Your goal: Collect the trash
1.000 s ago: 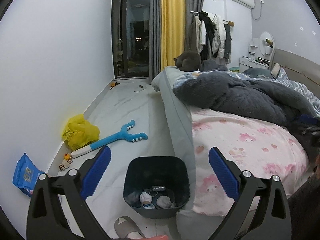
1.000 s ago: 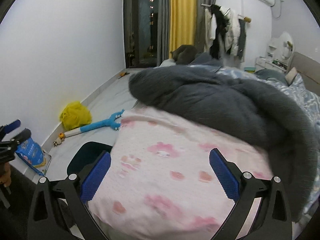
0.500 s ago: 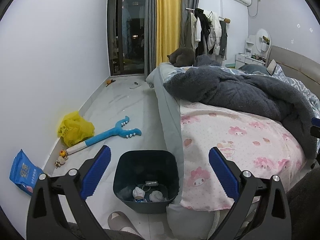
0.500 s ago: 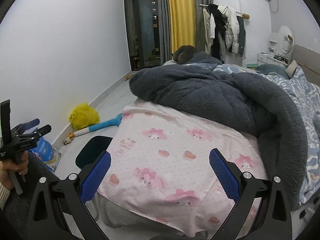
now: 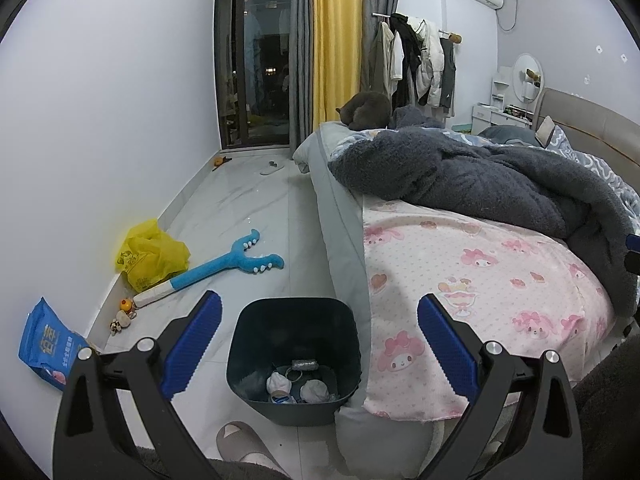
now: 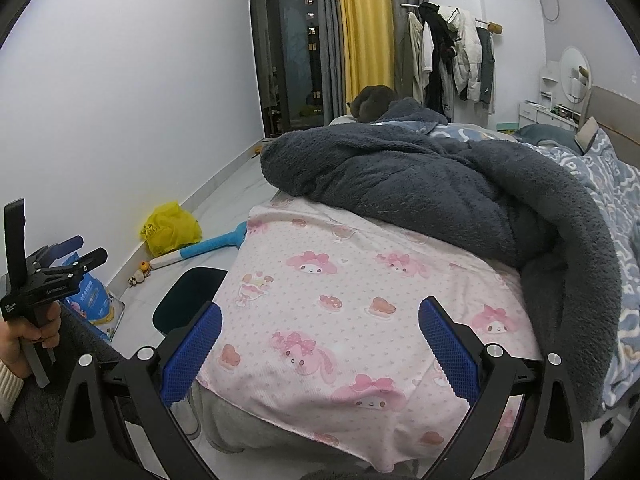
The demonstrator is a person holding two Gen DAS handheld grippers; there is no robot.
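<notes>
- Left gripper: jaws spread wide, holding nothing, aimed over the dark bin on the floor beside the bed.
- Right gripper: jaws likewise wide apart and empty, aimed at the pink printed sheet.
- Bin contents: a few crumpled white wads and small scraps at the bottom; otherwise mostly unfilled.
- Candidate trash, all on the floor along the left wall: a yellow plastic bag and a blue snack packet. Whether either is really refuse is a judgement.
- Yellow plastic bag: probably light, thin and slippery film that collapses under pressure. Pinch a bunched fold near the top, not a flat face.
- Blue snack packet: probably light, crinkly, semi-stiff foil. Grip across a sealed edge or a corner; contents, if any, cannot be determined.
- The blue long-handled toy lies just beside the bag; avoid catching it.
</notes>
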